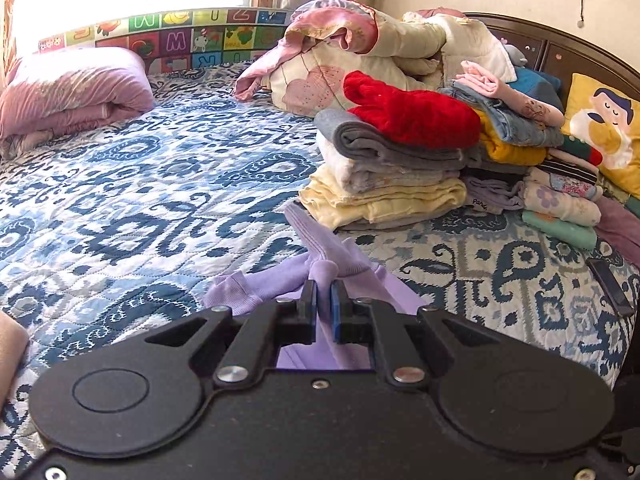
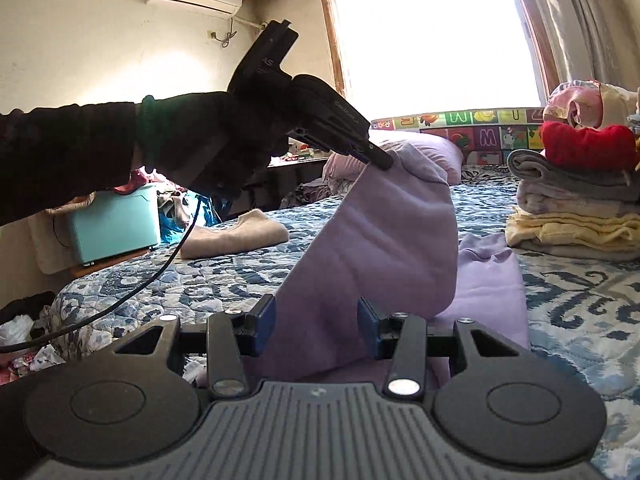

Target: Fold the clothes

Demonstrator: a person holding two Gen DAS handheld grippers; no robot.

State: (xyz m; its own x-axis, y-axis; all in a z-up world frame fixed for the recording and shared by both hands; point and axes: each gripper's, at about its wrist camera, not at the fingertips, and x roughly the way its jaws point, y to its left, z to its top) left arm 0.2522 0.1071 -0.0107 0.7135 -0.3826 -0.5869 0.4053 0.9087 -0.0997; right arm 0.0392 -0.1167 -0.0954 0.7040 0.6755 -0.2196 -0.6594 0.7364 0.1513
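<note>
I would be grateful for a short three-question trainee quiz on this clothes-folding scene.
1. True or false: the left gripper is shut on the lilac garment.
2. Which item tops the nearest folded stack? A) red knit B) yellow towel C) jeans
3. Fill in: the tan folded garment lies on the ____.

Key: 1 true. 2 A, the red knit. 3 bed.

- Soft lilac knit garment [image 2: 372, 248] — one edge lifted into a hanging, draped sheet.
- Its remainder lies rumpled on the bed, beside the stacked folded clothes [image 1: 384, 176].
</note>
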